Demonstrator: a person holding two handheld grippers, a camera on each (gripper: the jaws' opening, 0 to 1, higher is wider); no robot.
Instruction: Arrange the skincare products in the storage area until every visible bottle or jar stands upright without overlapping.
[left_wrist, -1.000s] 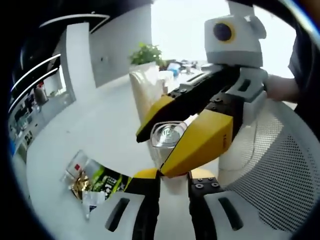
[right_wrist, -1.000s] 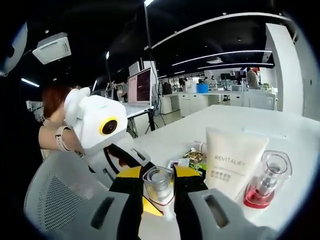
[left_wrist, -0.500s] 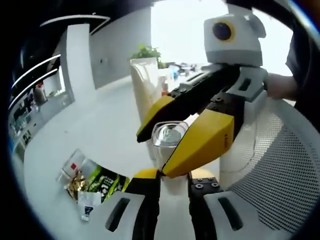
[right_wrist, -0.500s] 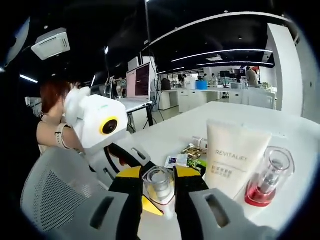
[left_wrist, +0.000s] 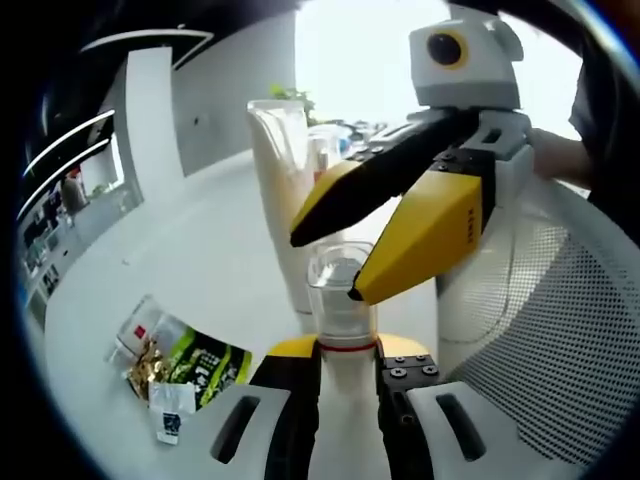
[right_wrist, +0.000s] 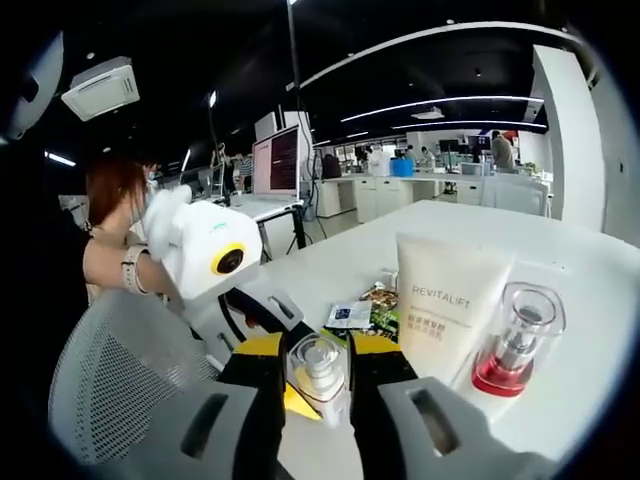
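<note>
Right tongs (right_wrist: 318, 372) clamp clear pump bottle (right_wrist: 318, 372) at lower centre; left tongs (left_wrist: 347, 365) grip same bottle (left_wrist: 341, 300). White tube (right_wrist: 447, 310), red-based bottle (right_wrist: 512, 340) upright right, on bench (right_wrist: 590, 300).

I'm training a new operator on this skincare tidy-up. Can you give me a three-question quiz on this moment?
1. True or false: the left claw grips the clear bottle.
2. What stands beside the white REVITALIFT tube? A) red-based bottle B) mug C) book
3. Fill in: the snack packets lie ____ on the white table.

Key: 1 true; 2 A, the red-based bottle; 3 flat.
</note>
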